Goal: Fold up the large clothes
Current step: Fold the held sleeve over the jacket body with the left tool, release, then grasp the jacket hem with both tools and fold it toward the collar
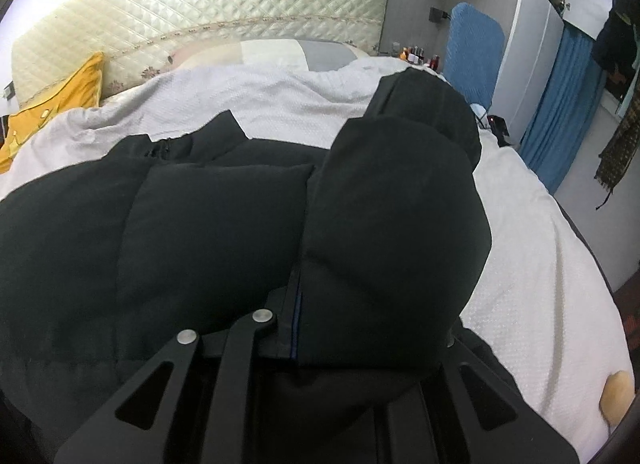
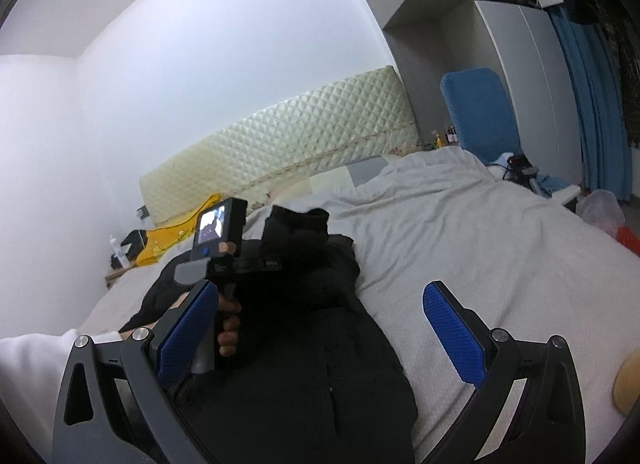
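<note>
A large black padded jacket (image 1: 220, 224) lies spread on the white bed cover (image 1: 520, 264). My left gripper (image 1: 295, 328) is shut on a fold of the jacket, and puffy fabric drapes over its fingers and hides the tips. In the right wrist view the same jacket (image 2: 320, 376) lies bunched on the bed (image 2: 480, 244). There a hand holds the left gripper (image 2: 276, 262) with its fingers sunk in the cloth. My right gripper (image 2: 320, 330) hovers low over the jacket's near part. It is open, with nothing between its blue pads (image 2: 452, 334).
A quilted cream headboard (image 1: 200, 4) stands at the far end, with a yellow pillow (image 1: 52, 104) at the left. Right of the bed are a blue-covered chair (image 1: 476, 52), small bottles (image 1: 416, 54), a grey wardrobe and a blue curtain (image 1: 560, 112). A tan object (image 1: 616, 392) lies at the bed's near right edge.
</note>
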Motion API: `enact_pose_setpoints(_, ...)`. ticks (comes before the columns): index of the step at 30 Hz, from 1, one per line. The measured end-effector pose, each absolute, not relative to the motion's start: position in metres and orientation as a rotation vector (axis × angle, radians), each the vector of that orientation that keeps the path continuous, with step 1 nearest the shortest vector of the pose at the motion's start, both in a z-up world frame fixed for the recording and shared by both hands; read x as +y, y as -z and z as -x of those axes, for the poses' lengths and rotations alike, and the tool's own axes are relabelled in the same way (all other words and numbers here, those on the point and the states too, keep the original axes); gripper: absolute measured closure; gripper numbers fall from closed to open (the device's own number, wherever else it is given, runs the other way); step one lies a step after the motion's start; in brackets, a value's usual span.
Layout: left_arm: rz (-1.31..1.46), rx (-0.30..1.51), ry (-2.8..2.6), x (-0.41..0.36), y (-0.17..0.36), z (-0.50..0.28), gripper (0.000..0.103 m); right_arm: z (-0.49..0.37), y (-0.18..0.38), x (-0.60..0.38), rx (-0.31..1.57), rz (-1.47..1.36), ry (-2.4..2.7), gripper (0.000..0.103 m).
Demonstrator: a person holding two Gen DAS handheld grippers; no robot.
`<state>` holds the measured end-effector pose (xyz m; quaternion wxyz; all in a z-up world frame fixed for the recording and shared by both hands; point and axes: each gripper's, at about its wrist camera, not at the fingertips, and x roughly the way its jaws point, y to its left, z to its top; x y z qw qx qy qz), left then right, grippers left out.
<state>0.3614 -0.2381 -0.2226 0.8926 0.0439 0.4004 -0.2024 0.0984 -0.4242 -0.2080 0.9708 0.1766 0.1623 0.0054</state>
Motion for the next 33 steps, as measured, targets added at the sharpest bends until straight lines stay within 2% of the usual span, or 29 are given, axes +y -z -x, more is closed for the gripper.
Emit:
enact_pose_setpoints(3,-0.078,0.801,0.395,-0.235,0.208,-0.350,0.086,-0.097,0.208,-0.428,0.332,-0.367,-0.005,0.000)
enact_pose_setpoints(4,-0.069,0.804,0.390,-0.234,0.205,-0.347,0.079,-0.097,0.207,-0.428,0.327,-0.367,-0.004,0.000)
enact_pose_setpoints(6,-0.052,0.805,0.383,-0.229,0.195,-0.342,0.052,-0.096,0.205,-0.425,0.320,-0.356,-0.005,0.000)
enact_pose_setpoints(7,-0.047,0.790,0.381,-0.227,0.187,-0.338,0.028,-0.094,0.205,-0.422,0.321,-0.345,-0.007,0.000)
enact_pose_setpoints(8,-0.045,0.762,0.377,-0.224,0.177,-0.330,0.015,-0.093,0.205,-0.418,0.321,-0.329,-0.010,0.000)
enact_pose_setpoints(21,-0.079,0.538,0.332,-0.146,0.081,-0.247,0.014,-0.100,0.189,-0.399,0.309,-0.286,-0.070,0.000)
enact_pose_setpoints(26,-0.033,0.508,0.280,-0.098,0.072,-0.245,0.014,-0.117,0.180,-0.383,0.326,-0.313,-0.139,0.000)
enact_pose_setpoints(33,0.021,0.507,0.230,-0.043,0.078,-0.269,0.014,-0.169,0.165,-0.343,0.333,-0.154,-0.196,0.000)
